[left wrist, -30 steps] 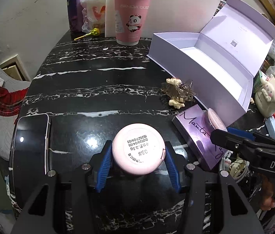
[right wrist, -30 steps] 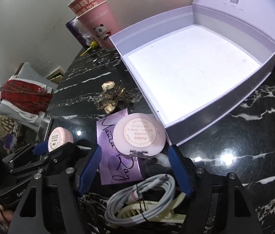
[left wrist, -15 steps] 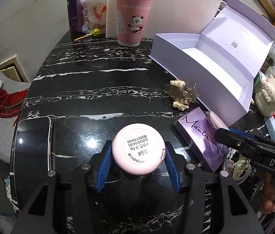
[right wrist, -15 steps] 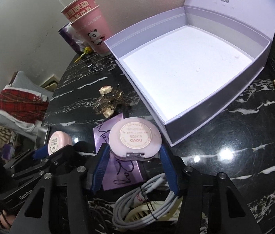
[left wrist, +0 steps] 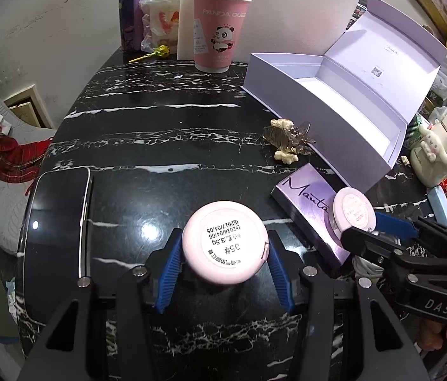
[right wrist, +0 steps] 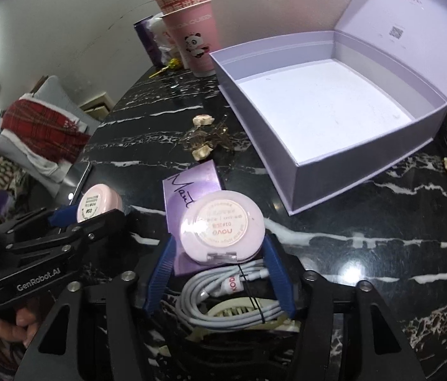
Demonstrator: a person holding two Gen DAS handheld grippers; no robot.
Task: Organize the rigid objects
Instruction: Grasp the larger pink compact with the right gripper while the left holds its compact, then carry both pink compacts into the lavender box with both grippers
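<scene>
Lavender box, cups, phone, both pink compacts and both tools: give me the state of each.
Lavender box: lid open, nothing inside.
Pink cups: upright, nested.
Phone: flat, screen dark.
Small pink jar: label up, clamped in left tool.
Flat pink compact: closed, clamped in right tool.
Cable: coiled, tied.

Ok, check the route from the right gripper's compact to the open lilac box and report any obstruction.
Nothing visible blocks it. The right gripper holds the pink compact; only bare marble and the near wall of the box lie between.
</scene>
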